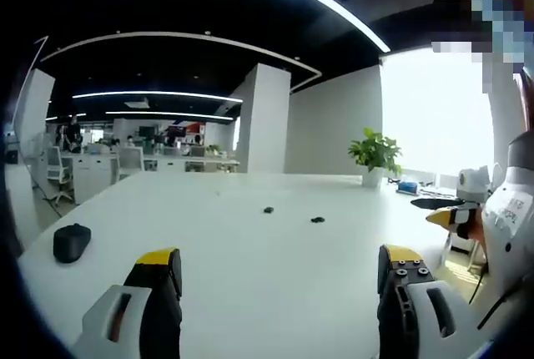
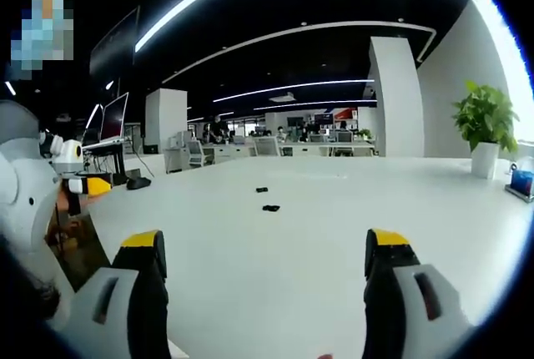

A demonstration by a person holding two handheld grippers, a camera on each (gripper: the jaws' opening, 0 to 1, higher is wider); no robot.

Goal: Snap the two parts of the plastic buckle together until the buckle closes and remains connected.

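I have both grippers held low over the near edge of the white table (image 1: 250, 242). My left gripper (image 1: 279, 280) has its jaws spread wide with nothing between them, and my right gripper (image 2: 263, 263) is spread the same way, also empty.

The two buckle parts lie well ahead of me on the bare tabletop, apart from each other. In the left gripper view I see one buckle part (image 1: 269, 209) slightly farther off and the other buckle part (image 1: 318, 219) a bit nearer and to the right. In the right gripper view they sit one behind the other, the nearer at (image 2: 270, 208) and the farther at (image 2: 262, 189). Both are small dark shapes, too small for me to tell which way they point or how their long axes run.

A black mouse (image 1: 72, 242) rests at the table's left, and a potted plant (image 1: 375, 157) stands at the far right.
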